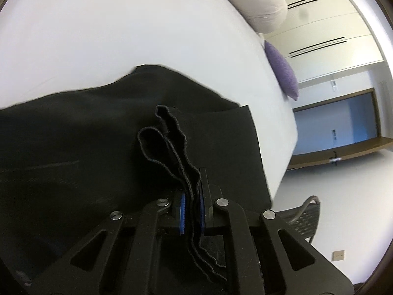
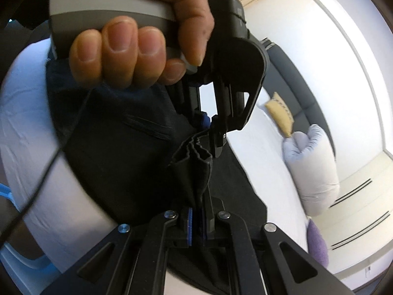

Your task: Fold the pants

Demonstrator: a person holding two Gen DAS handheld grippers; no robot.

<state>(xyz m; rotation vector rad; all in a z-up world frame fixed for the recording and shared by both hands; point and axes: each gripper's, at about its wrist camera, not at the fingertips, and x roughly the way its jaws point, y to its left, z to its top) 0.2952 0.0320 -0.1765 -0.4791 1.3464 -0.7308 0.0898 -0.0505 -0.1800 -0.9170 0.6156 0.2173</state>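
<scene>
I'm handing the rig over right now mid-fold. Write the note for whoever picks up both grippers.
Left gripper: shut on the bunched edge of the black pants.
Right gripper: shut on another bunch of the same edge; the left gripper hangs close ahead of it, held by a hand.
Pants: mostly spread on the white bed, gripped edge lifted.
Done: both grips taken.
Left: probably carry the edge across, lay it flat, release.

We see a white bed (image 1: 122, 36) filling the near scene | far right, cream wardrobe doors (image 1: 326, 32) with dark slot handles | a purple cushion (image 1: 282, 71) and pale rolled duvet (image 1: 258, 2) at the bed's edge | a yellow cushion (image 2: 281, 116) against a grey headboard (image 2: 294, 78) | pale floor (image 1: 343, 196), bright even light
</scene>
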